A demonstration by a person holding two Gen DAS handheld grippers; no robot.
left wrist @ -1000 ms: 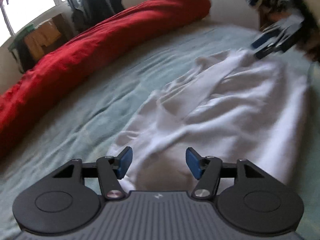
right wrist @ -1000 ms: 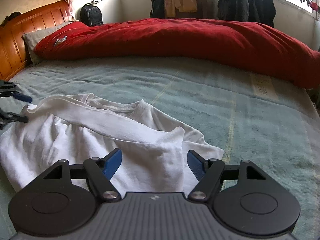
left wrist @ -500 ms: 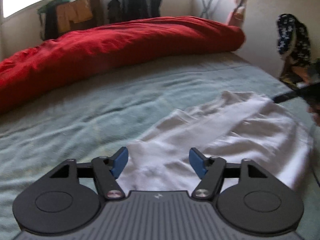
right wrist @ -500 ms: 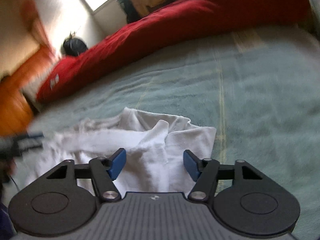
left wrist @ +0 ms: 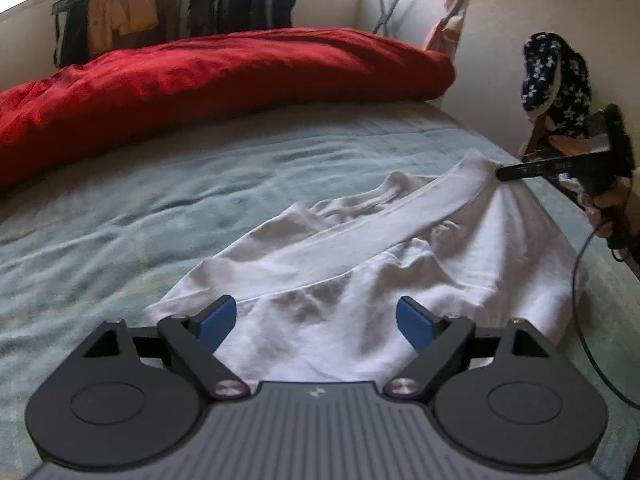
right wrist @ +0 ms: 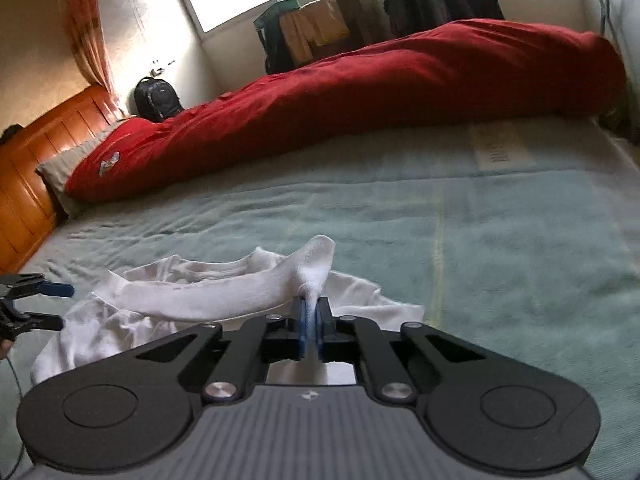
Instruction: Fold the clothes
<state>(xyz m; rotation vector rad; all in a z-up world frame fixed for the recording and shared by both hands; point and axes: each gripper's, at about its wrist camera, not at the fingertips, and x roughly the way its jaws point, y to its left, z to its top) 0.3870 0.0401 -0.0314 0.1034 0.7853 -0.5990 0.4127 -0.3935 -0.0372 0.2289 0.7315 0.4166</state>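
The white shirt (left wrist: 400, 256) lies limp and light on the bed (left wrist: 200, 208). Your right gripper (right wrist: 310, 330) has just clamped its sleeve end; your left gripper (left wrist: 316, 320), fingers just spread apart, should pinch the hem between them.

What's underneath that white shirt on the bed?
The white shirt lies on a pale green blanket, which shows all round it. Whatever is directly beneath the cloth is covered. One sleeve lies across the shirt's top, pinched by the right tongs.

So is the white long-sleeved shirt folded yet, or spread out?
Neither: white long-sleeved shirt lies rumpled on the bed, one sleeve across it.
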